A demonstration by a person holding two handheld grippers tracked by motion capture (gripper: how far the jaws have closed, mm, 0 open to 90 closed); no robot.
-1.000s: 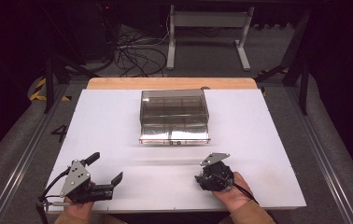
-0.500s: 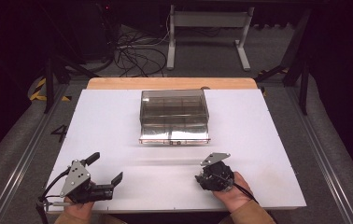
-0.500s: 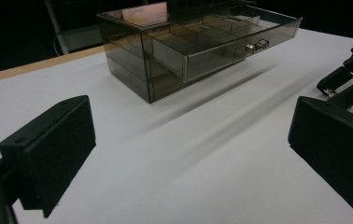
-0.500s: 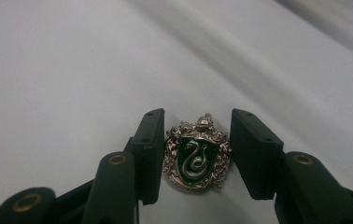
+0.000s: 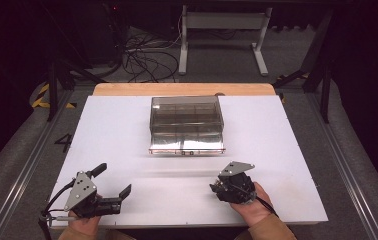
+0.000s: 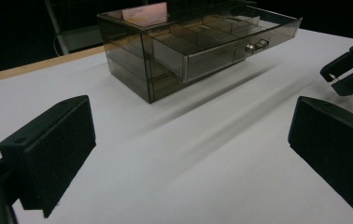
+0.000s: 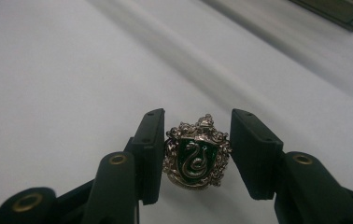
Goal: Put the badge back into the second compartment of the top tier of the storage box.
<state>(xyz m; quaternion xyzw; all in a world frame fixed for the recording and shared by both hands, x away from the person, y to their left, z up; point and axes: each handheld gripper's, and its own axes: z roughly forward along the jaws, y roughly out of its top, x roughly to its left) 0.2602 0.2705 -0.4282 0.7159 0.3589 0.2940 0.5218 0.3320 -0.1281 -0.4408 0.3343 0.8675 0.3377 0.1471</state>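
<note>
A smoked, see-through drawer box point(image 5: 186, 123) is seen on the white desk point(image 5: 107, 130), set toward the far edge, where a strip of bare wood point(image 5: 127, 89) is exposed behind it. The box is used here as the landmark. Its lower drawer point(image 6: 240, 44) is shown pulled partway out toward the person, with two small metal knobs point(image 6: 256, 45) on its front and dividers visible through the lid.

The left tool point(image 5: 111, 183) is held well short of the box, to its near left, above the near edge of the desk. Its jaws are spread wide, and nothing is held between them; in the left gripper view the box is framed between the two black pads point(image 6: 53, 149), well apart from them.

The right tool point(image 5: 223, 187) is held to the near right of the box, also well apart from it, with a hand point(image 5: 251, 207) wrapped behind it. A small silver crest badge point(image 7: 196, 151), enamelled green and marked with a coiled snake, is seen between its jaws in the right gripper view. The left pad appears to touch the badge's edge; a narrow gap is seen at the right pad, so whether the badge is truly pinched cannot be told. Bare white desk is seen beyond the badge.
</note>
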